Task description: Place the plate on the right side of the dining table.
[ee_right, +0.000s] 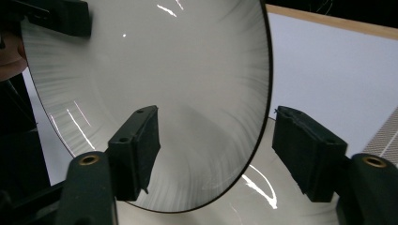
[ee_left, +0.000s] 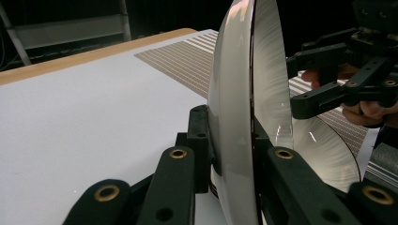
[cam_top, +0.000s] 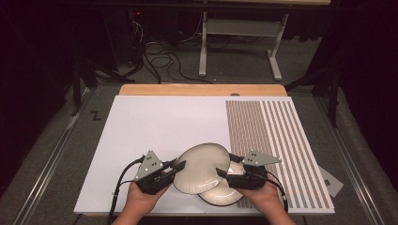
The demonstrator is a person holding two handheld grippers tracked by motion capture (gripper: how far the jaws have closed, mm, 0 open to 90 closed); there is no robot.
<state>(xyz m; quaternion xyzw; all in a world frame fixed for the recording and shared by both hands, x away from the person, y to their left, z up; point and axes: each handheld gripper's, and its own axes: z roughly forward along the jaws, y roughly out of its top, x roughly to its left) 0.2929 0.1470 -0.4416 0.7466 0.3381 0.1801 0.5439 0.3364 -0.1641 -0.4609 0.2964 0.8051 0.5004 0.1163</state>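
2 round, glossy off-white ceramic plates with thin dark rims sit at the near edge of the white bench (cam_top: 155, 122), close to where its plain white surface meets the brown-striped panel (cam_top: 272, 136) on the right. The upper plate (cam_top: 202, 168) is lifted and tilted, its left rim clamped in the left tongs (cam_top: 179, 168); in the left gripper view the plate (ee_left: 244, 108) stands edge-on between the 2 black jaws, which press on both of its faces. The lower plate (cam_top: 224, 193) lies flat on the bench underneath and slightly to the right, partly covered by the raised one.

The right tongs (cam_top: 224, 173) reach in at the upper plate's right rim. In the right gripper view the rim of that plate (ee_right: 155, 93) sits between the jaws, which stand partly open with a clear gap on the far jaw's side; the pads do not yet pinch it. The lower plate (ee_right: 263, 197) shows beneath.

As a judgement, the work looks like separating or moving the top plate of the pair with both hands. Done so far: the plate is gripped on the left and raised off its partner. Left to do: close the right tongs on the rim, then carry the plate clear and set it down somewhere on the bench.
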